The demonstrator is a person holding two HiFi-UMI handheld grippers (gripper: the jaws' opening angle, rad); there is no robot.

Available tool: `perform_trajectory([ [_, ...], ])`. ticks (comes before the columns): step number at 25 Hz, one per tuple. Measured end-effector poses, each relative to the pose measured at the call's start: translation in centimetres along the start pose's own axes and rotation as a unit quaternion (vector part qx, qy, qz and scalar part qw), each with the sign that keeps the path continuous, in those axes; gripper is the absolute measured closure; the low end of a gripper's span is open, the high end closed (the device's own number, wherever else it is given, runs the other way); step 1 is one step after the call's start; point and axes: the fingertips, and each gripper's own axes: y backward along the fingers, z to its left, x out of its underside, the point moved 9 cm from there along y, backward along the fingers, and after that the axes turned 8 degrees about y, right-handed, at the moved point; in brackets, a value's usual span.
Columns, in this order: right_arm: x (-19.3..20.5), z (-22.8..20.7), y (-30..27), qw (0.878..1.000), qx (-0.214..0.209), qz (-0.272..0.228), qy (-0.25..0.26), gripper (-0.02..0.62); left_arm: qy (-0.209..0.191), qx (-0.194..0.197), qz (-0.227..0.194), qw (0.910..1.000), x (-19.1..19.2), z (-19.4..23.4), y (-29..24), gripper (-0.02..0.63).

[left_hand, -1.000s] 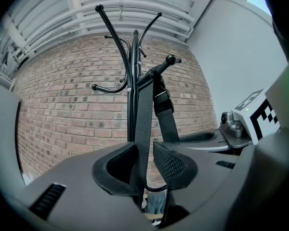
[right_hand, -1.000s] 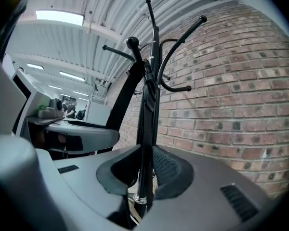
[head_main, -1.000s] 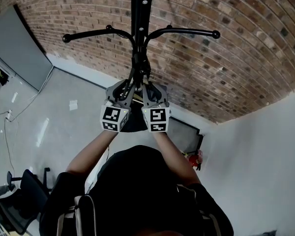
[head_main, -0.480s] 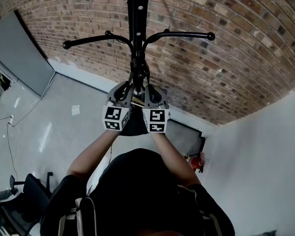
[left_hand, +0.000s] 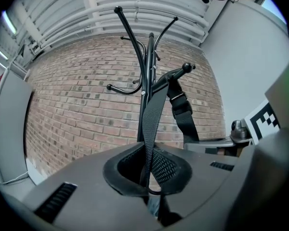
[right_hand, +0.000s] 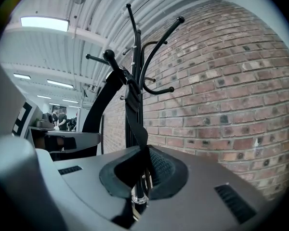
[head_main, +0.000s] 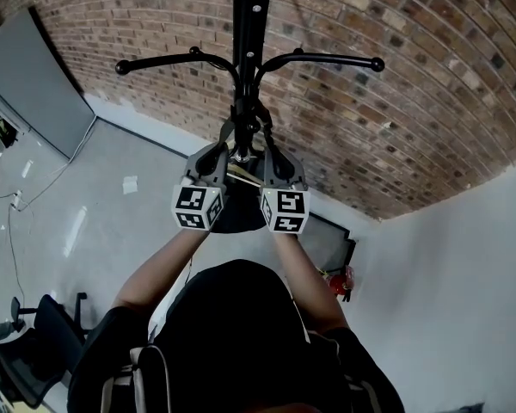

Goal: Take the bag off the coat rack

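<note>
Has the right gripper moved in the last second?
Yes, slightly: the right gripper has shifted rightward, away from the coat rack pole, and the gap to the left gripper is wider.

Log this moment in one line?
left claw: shut on bag strap | right claw: shut on bag strap | bag strap: hung on coat rack hook

On the coat rack, the bag strap; left gripper and right gripper side by side on it.
</note>
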Motion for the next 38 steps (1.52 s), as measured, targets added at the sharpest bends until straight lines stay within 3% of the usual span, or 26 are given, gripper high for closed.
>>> perform_trajectory([
  [11,-3.9,-1.6,2.6,0.998,0.023,-0.055,-0.01,0.574,0.017,0.014,-0.038,0.999,-3.0,-1.0,2.0,0.584],
  [18,-6.6,-3.1,5.8,0.993,0.053,-0.099,-0.048,0.574,0.024,0.032,-0.078,0.9962,-6.5,-2.0,4.3,0.584],
  [29,-9.9,-3.5,10.0,0.981,0.079,-0.159,-0.073,0.574,0.041,0.049,-0.129,0.9896,-9.8,-3.0,7.8,0.586],
  [38,-11.8,-3.0,13.8,0.974,0.094,-0.196,-0.063,0.574,0.072,0.05,-0.169,0.9818,-11.9,-3.3,11.3,0.585],
])
